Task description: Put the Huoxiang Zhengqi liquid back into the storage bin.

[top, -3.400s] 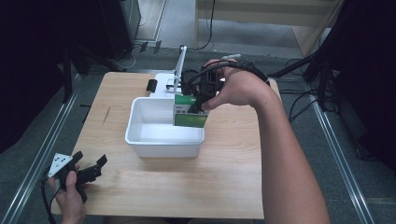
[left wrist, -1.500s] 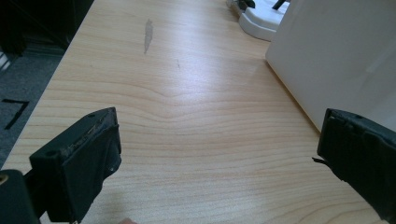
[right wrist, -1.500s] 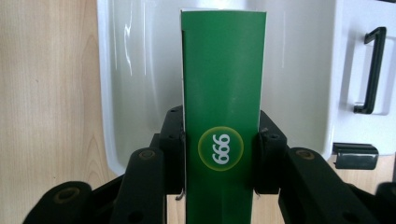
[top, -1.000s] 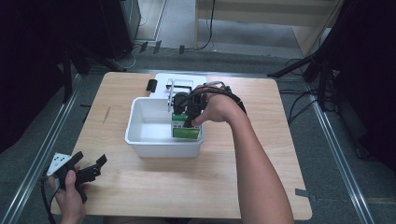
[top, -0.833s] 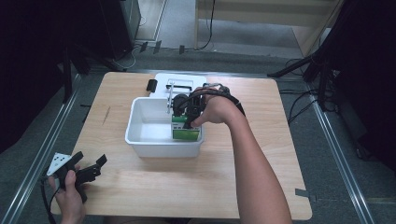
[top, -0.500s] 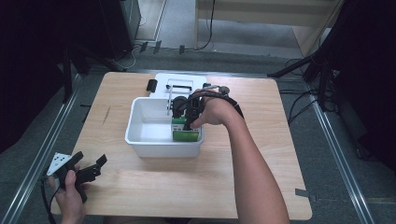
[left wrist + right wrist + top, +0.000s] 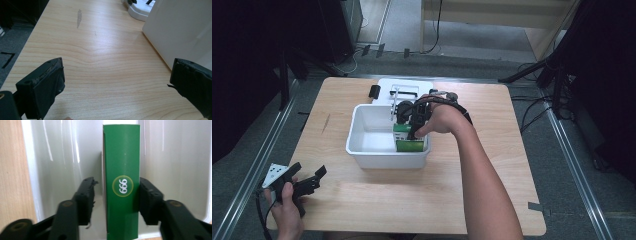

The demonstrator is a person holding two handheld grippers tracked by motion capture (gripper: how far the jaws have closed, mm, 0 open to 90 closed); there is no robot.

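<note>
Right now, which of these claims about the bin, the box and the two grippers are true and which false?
1. The green box is inside the white bin. True.
2. The right gripper clamps the box tightly. False: its jaws have just been opening; a gap shows at one pad, the box between them.
3. The left gripper is inside the bin. False: it sits over the wooden table, near its front left corner.
4. The left gripper holds nothing. True.
5. The box is red. False: green.
</note>
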